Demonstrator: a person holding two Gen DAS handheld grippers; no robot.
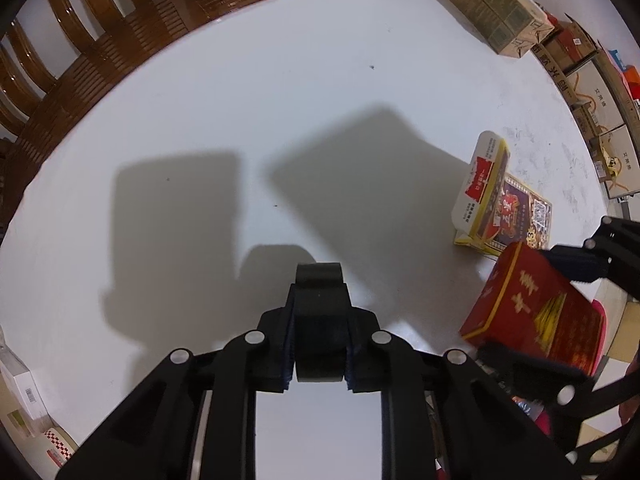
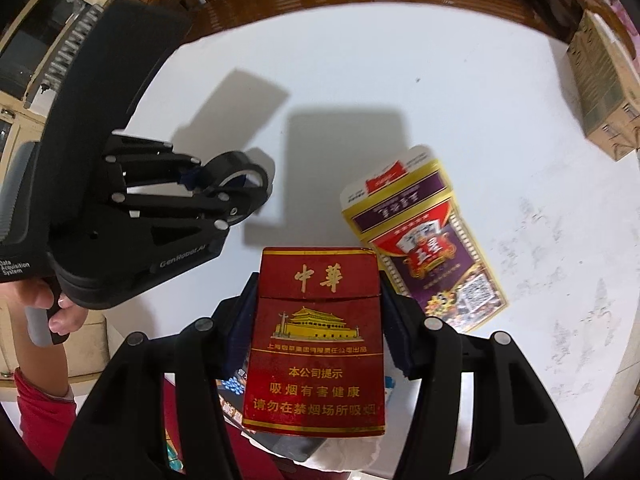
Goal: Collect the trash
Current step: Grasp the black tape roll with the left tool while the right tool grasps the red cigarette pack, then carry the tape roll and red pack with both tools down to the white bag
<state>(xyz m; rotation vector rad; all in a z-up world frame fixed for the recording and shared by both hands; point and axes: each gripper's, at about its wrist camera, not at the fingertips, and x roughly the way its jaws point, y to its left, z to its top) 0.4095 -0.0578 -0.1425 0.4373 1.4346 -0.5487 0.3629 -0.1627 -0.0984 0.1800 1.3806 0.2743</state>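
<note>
My right gripper (image 2: 318, 316) is shut on a red cigarette pack (image 2: 316, 344) with gold Chinese lettering, held above the near edge of the white round table (image 2: 360, 60). The pack also shows at the right of the left wrist view (image 1: 532, 308). My left gripper (image 1: 319, 316) is shut on a black tape roll (image 1: 319, 280); in the right wrist view the roll (image 2: 236, 176) sits in that gripper above the table's left side. A purple and yellow cigarette pack (image 2: 424, 236) lies flat on the table, lid open, just beyond the red pack; it also shows in the left wrist view (image 1: 500, 200).
A brown wooden bench (image 1: 100, 48) curves round the table's far side. A cardboard carton (image 1: 492, 4) stands on the table's far right edge, with more boxes (image 1: 592, 92) beyond. Small boxes (image 1: 24, 400) sit at the lower left. My red-sleeved arm (image 2: 40, 408) is below the table edge.
</note>
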